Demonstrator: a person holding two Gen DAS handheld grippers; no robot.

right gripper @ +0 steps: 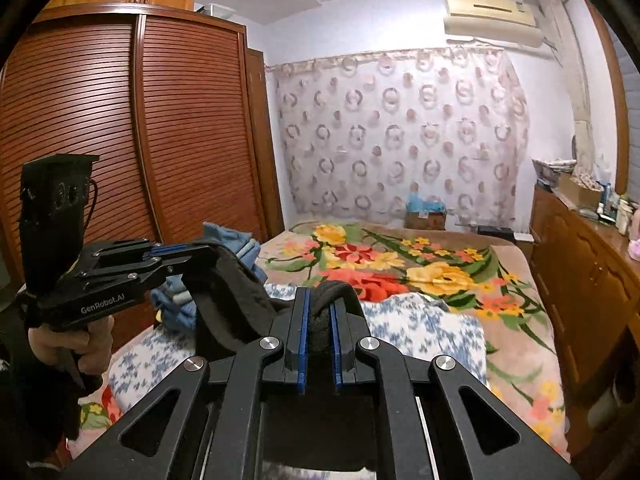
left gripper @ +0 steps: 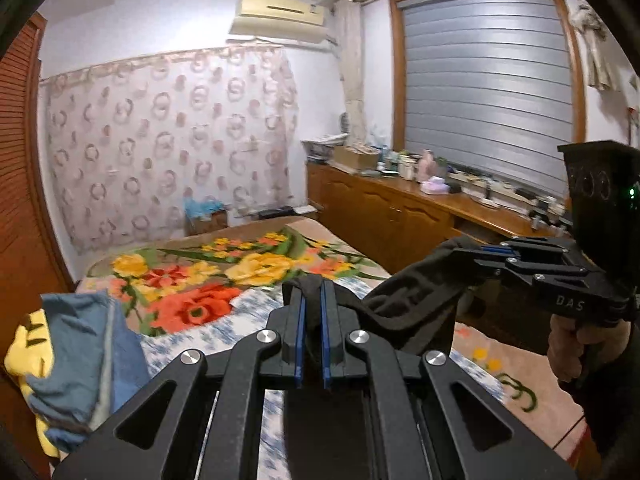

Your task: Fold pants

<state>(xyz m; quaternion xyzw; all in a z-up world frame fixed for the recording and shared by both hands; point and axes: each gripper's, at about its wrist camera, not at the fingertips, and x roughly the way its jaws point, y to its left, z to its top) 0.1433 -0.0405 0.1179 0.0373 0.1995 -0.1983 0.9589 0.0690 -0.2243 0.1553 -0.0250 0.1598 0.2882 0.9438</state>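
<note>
Black pants [left gripper: 408,304] hang stretched in the air above the floral bed [left gripper: 192,276], pinched at one edge by the left gripper [left gripper: 313,308] and right gripper [right gripper: 318,312], both clamped tight on cloth, apparently to spread the garment before folding.

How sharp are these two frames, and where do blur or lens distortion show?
Left wrist view: the tool and the black pants it grips are sharp, while the blue clothes and the bed's near part are smeared; the window frame bows. Right wrist view: the tool is crisp, the wardrobe curves strongly, and dark corners ring both frames.
</note>
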